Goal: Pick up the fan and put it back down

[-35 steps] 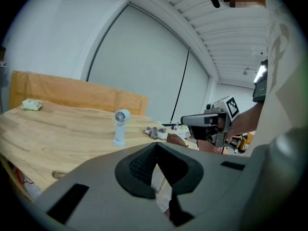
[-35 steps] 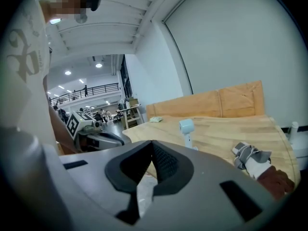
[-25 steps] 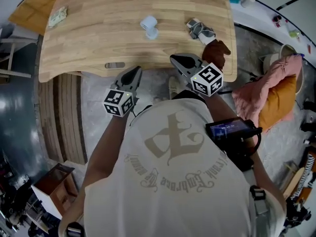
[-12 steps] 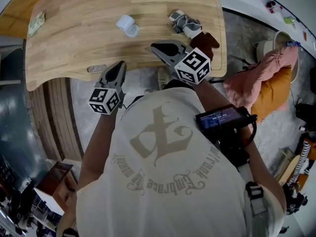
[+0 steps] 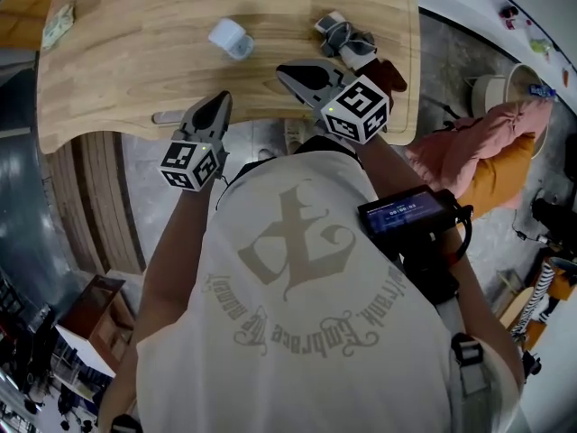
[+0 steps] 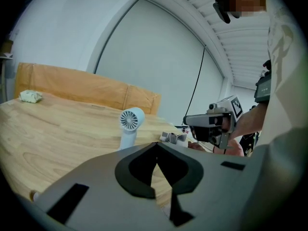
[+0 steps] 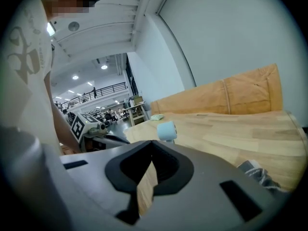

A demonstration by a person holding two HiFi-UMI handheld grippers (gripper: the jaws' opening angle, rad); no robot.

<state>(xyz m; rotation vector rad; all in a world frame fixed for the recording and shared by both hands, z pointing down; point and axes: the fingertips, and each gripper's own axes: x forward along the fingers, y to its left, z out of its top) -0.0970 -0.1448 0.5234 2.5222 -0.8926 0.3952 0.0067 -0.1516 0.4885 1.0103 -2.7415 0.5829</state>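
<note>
A small light-blue fan (image 5: 232, 38) stands on the wooden table (image 5: 135, 70), apart from both grippers. The left gripper view has the fan (image 6: 131, 124) upright ahead of the jaws, its round grille facing me. My left gripper (image 5: 221, 99) hovers at the table's near edge, shut and empty. My right gripper (image 5: 283, 72) reaches over the near edge to the fan's right, also shut with nothing in it. In the right gripper view the fan (image 7: 167, 130) shows just beyond the closed tips.
A grey-and-white bundle (image 5: 345, 38) lies on the table right of the fan, with a brown item (image 5: 395, 72) at the table's corner. A small pale object (image 5: 58, 25) sits at the far left. Pink and orange cloth (image 5: 482, 156) is heaped on the floor to the right.
Both grippers have moved forward toward the table and the fan, and now reach its near edge. Their jaws stay closed throughout.
</note>
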